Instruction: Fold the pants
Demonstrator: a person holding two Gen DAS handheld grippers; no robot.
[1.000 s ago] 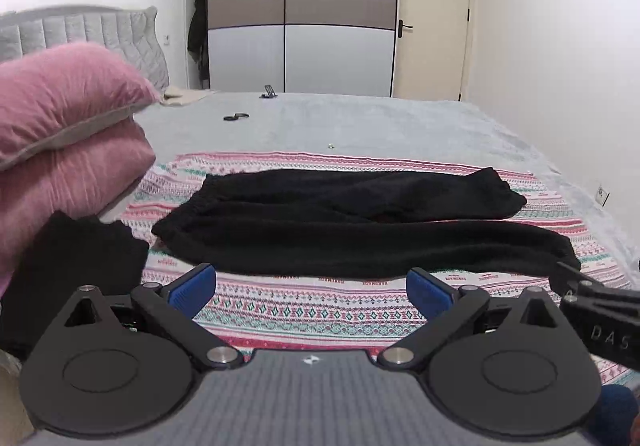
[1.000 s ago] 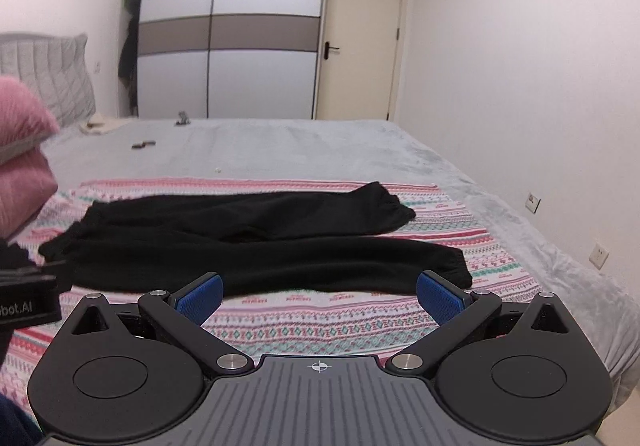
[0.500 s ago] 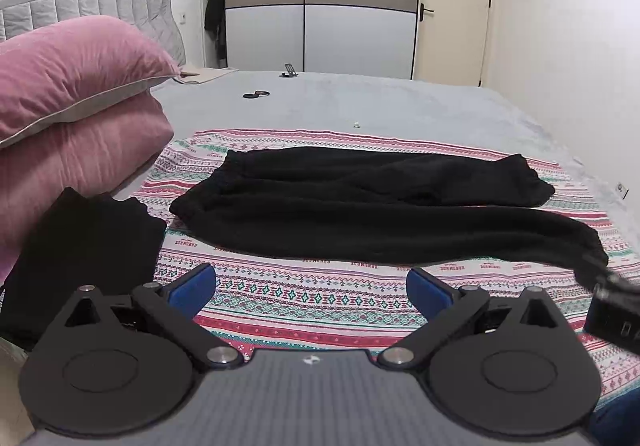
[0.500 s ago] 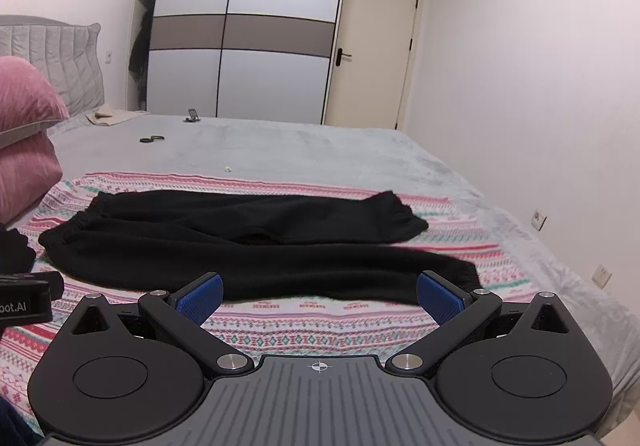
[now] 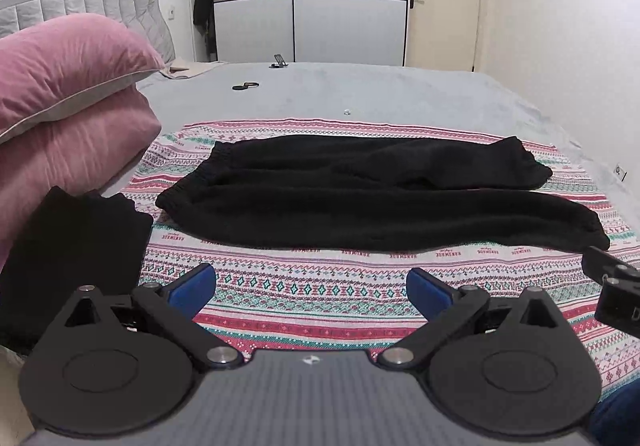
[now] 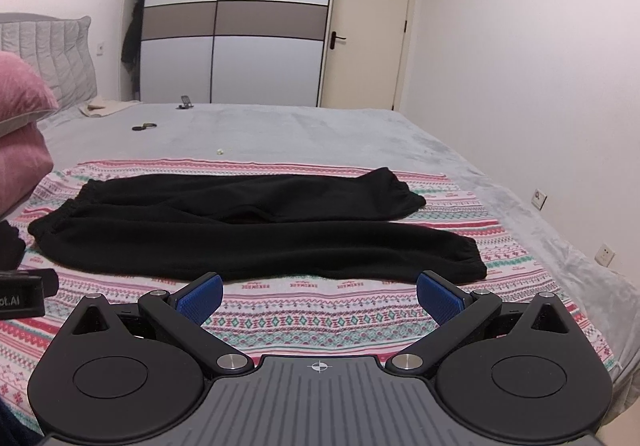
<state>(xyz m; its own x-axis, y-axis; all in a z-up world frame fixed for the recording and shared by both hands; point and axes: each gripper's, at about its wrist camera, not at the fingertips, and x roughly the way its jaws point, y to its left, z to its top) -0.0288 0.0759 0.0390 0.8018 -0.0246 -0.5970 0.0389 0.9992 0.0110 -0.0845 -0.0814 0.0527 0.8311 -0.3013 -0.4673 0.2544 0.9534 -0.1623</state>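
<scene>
Both grippers have been brought closer to the bed since the earlier frames, so that the black pants (image 5: 360, 198) are seen larger and nearer in each wrist view. The pants are laid flat and unfolded on a patterned blanket (image 5: 312, 286) spread over the grey bed (image 5: 380, 90), waistband toward the pink pillows (image 5: 68, 106), the two legs stretched rightward, the far leg shorter in appearance than the near one. The left gripper (image 5: 311, 282) is held above the near edge of the blanket, its blue-padded fingers (image 5: 192, 284) spread wide with nothing between them. The right gripper (image 6: 319, 292) is likewise held just short of the near pant leg (image 6: 280, 250), fingers (image 6: 438, 296) fully apart and nothing grasped. A second dark folded garment (image 5: 68, 254) is seen at the left beside the pillows. A wardrobe (image 6: 236, 18) and a door (image 6: 368, 30) are seen beyond the bed.
</scene>
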